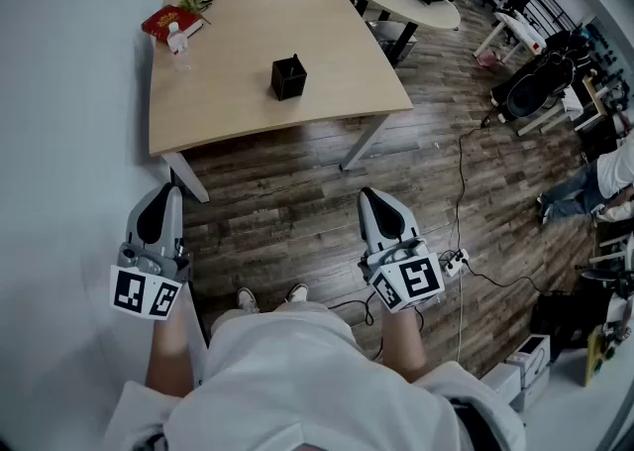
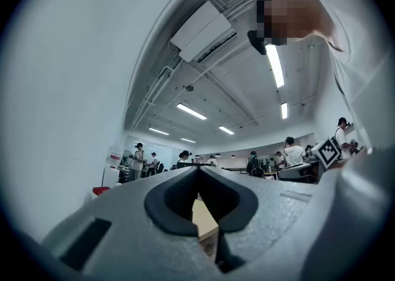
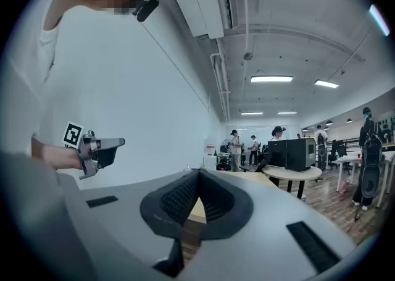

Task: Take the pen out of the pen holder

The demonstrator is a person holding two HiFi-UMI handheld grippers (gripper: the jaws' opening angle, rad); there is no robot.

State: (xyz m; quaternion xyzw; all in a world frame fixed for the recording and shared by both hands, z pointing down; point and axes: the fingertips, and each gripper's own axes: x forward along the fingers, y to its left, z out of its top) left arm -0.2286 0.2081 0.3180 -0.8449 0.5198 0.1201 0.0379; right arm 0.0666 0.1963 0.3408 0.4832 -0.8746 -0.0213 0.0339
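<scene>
Pen holder (image 1: 288, 76) stands on the bench (image 1: 228, 102), well ahead of your left claw (image 1: 161, 193) and right claw (image 1: 382, 199); you hold both clenched on nothing, short of the bench's near edge.

Readable text: none in any view.
Left cube (image 1: 147, 292): black-and-white square markers only, no letters or digits.
Right cube (image 1: 411, 281): the same kind of markers, no letters or digits.
Red packet (image 1: 171, 22), bench's far left corner: print too small to read.
Wall sign (image 3: 210, 144), red and white: too small to read.
</scene>
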